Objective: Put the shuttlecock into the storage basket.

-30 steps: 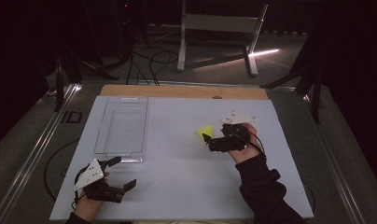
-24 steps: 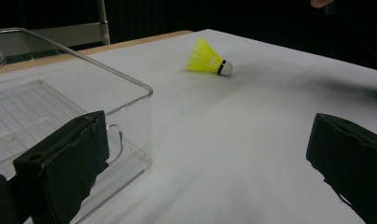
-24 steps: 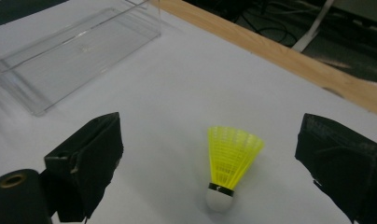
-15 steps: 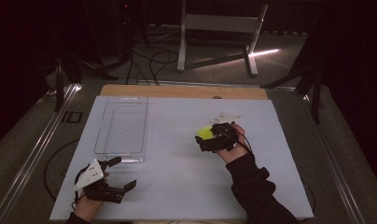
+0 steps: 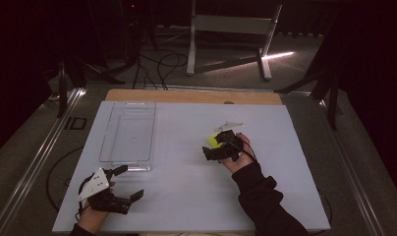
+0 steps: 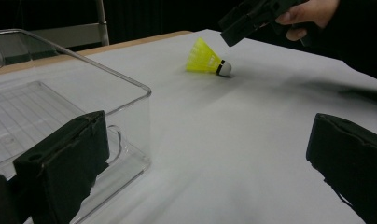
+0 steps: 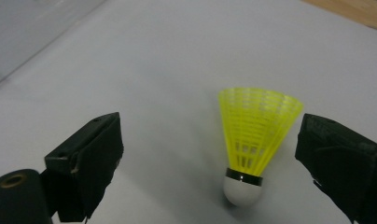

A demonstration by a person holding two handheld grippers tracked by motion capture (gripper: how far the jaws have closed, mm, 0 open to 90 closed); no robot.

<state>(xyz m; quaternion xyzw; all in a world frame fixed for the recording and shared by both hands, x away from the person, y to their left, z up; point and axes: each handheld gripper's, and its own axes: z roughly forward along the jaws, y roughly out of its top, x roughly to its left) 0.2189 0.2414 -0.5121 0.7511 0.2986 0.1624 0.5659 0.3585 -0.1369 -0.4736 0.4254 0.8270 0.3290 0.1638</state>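
The right gripper [image 5: 213, 150] has slid left and nearer, jaws spread wide around the yellow shuttlecock [image 7: 254, 140] lying on the white mat [image 5: 186, 196], untouched. No writing is readable. The left gripper [image 5: 125, 184] rests released, near the clear tray [image 5: 127, 132].

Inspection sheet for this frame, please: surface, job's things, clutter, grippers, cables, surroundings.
Surface: white sheet on a table with a wooden far edge.
Job's things: yellow shuttlecock lying on the sheet; clear tray, nothing in it.
Clutter: nothing seen.
Grippers: right gripper open, jaws either side of the shuttlecock; left gripper open, near the tray's front corner.
Cables: loops on the floor behind the table.
Surroundings: dark room, metal stand.
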